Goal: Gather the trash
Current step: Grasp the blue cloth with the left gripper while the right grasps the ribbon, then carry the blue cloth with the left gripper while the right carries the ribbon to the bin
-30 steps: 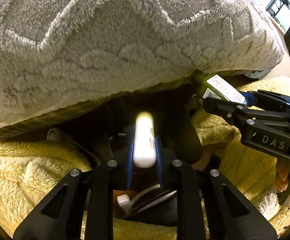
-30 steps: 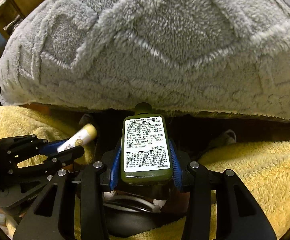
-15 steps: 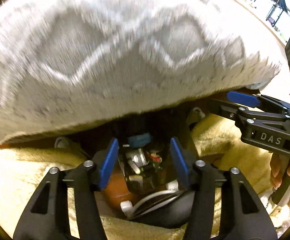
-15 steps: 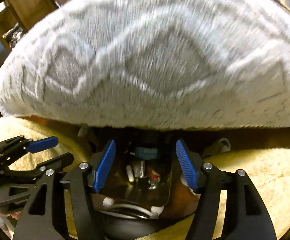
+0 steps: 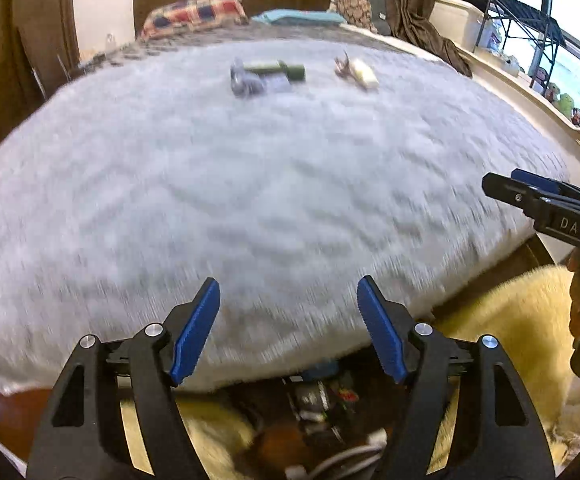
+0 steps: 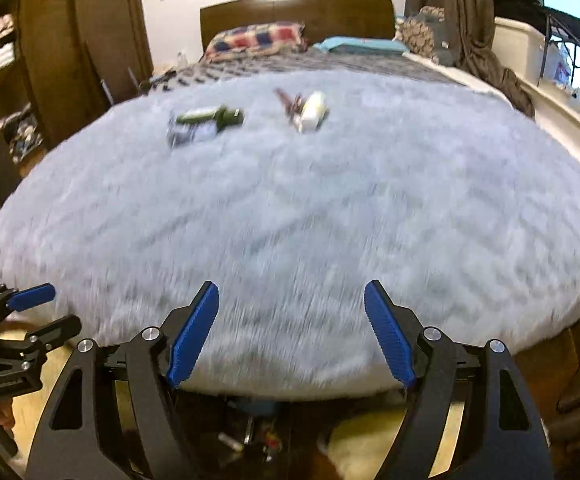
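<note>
My left gripper [image 5: 288,292] is open and empty, raised over the near edge of a bed with a grey fluffy blanket [image 5: 250,200]. My right gripper [image 6: 290,296] is open and empty too, and shows at the right of the left wrist view [image 5: 529,192]. Far across the blanket lie a dark green bottle with a grey wrapper [image 5: 268,74] and a pale tube with a brown scrap [image 5: 359,72]; they also show in the right wrist view, the bottle [image 6: 210,120] and the tube [image 6: 309,112]. Below the bed edge a dark container [image 5: 321,392] holds dropped trash.
A yellow fluffy rug [image 5: 509,320] lies on the floor by the bed. A wooden headboard [image 6: 297,12] with pillows stands at the far end. A wardrobe [image 6: 50,60] is at the left, a window ledge [image 5: 529,80] at the right.
Both grippers opened and let go of the white tube and the green bottle over the container, then rose above the bed edge so the blanket top is in view.
</note>
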`<move>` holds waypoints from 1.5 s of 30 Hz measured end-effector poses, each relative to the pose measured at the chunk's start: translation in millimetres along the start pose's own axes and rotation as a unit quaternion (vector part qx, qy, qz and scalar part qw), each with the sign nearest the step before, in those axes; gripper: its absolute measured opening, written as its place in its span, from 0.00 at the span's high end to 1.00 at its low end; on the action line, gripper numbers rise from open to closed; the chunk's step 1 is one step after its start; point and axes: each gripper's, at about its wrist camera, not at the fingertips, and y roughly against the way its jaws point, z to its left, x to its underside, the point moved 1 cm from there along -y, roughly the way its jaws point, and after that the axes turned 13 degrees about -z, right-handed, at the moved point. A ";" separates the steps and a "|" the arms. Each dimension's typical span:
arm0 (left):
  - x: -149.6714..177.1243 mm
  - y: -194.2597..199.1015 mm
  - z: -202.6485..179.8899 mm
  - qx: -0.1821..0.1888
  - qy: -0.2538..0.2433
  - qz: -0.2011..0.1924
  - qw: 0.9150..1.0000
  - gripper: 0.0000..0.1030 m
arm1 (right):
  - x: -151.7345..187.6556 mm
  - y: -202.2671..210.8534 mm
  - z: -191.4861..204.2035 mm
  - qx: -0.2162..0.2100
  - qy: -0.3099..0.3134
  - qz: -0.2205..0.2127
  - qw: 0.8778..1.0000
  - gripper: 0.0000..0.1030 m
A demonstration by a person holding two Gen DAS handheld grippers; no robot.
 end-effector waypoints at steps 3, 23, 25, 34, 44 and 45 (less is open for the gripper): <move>-26.8 -10.8 7.8 -0.009 0.007 -0.005 1.000 0.34 | -21.8 -18.1 -3.9 -0.003 -0.009 -0.006 1.000 0.26; -141.7 -160.4 54.5 -0.047 0.043 -0.022 0.998 0.34 | -124.9 -175.4 12.7 -0.014 -0.004 -0.028 1.000 0.33; -147.7 -170.2 54.9 -0.043 0.044 -0.023 0.998 0.34 | -131.5 -190.7 17.1 -0.015 -0.003 -0.024 1.000 0.35; -160.6 -207.6 47.7 -0.017 0.036 0.003 0.999 0.42 | -123.5 -256.2 15.2 0.000 -0.018 0.060 0.998 0.58; -156.8 -193.8 35.5 -0.009 0.013 0.001 1.000 0.74 | -117.3 -241.0 5.7 -0.017 -0.029 0.055 0.998 0.96; -157.2 -188.9 35.5 -0.011 0.012 -0.004 1.000 0.75 | -118.2 -232.2 7.7 -0.013 -0.020 0.046 0.999 0.96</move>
